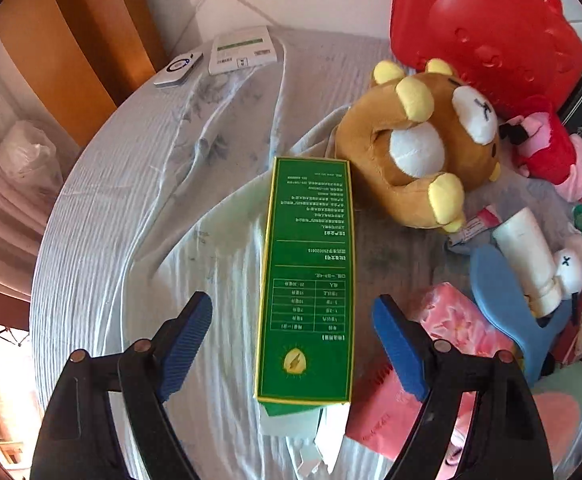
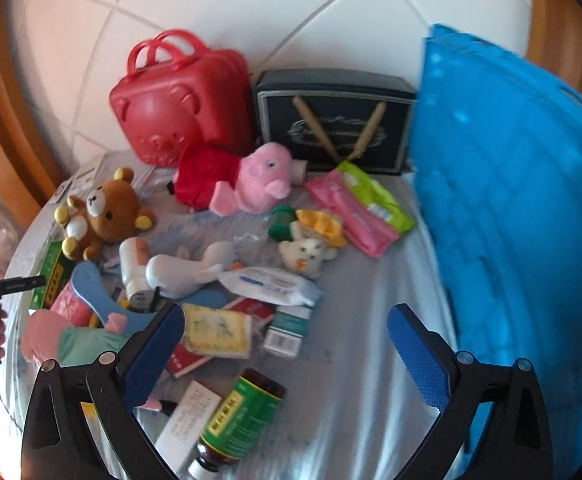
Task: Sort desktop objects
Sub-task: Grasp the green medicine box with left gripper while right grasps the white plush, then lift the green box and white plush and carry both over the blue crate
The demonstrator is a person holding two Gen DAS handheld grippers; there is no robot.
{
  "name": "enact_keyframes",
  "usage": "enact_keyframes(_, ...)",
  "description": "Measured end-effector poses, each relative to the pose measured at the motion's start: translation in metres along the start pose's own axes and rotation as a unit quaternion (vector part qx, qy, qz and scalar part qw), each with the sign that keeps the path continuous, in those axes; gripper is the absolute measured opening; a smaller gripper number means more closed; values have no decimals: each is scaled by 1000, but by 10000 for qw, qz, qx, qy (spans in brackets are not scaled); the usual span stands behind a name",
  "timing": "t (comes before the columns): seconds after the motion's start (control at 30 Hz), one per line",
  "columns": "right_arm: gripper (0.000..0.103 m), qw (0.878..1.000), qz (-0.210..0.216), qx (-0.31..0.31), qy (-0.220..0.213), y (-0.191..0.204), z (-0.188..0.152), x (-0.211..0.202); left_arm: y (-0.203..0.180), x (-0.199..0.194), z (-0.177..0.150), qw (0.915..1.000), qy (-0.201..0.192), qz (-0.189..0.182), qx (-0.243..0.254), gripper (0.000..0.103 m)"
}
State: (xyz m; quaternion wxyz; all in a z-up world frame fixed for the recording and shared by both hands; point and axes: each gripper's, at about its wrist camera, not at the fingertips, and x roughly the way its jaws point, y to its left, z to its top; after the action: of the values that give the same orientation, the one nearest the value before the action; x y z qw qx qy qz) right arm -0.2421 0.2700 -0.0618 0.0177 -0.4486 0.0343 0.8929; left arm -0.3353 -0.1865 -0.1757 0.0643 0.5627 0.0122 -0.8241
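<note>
Care pays here: with your left gripper (image 1: 293,344) spread wide and empty above the green box (image 1: 309,276) lying flat on the cloth (image 1: 131,216), straddle its 2 long sides squarely before squeezing.

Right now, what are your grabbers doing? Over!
Left gripper open over green box. Right gripper open, empty. Brown bear touches box's far end.

Green box (image 1: 307,280) print too small; blue crate (image 2: 523,216) blurred, cut off right.
</note>
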Motion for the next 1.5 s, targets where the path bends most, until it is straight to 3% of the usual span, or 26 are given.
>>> enact_keyframes(0.17,103,9975,351,-453,407,43,22,48,-7,35,7,9994,322,52,93,80)
enact_keyframes(0.2,103,9964,381,-574,494,51,26,59,-7,40,7,9993,369,53,85,59)
enact_keyframes(0.23,103,9949,407,-704,596,61,30,70,-8,43,7,9990,448,24,84,52)
enact_keyframes(0.33,103,9878,639,-1077,923,90,38,104,-10,33,1,9994,312,54,165,52)
enact_keyframes(0.43,102,9795,522,-1569,1153,117,39,135,-8,7,-10,9998,75,151,139,52)
enact_keyframes(0.63,82,9650,263,-2130,1506,144,22,184,1,-57,-42,9987,-473,87,-184,52)
enact_keyframes(0.77,65,9661,288,-2120,1445,147,19,198,5,-73,-56,9981,-520,-41,-315,52)
enact_keyframes(0.93,62,9752,486,-1851,1113,141,27,161,-5,-87,-65,9975,-676,1,-213,52)
enact_keyframes(1.2,62,9896,729,-1241,24,104,26,32,-44,-138,-94,9937,-1068,-304,178,52)
enact_keyframes(1.5,62,9845,550,-640,-1534,39,-3,-140,-127,-229,-128,9741,-1818,-1032,865,52)
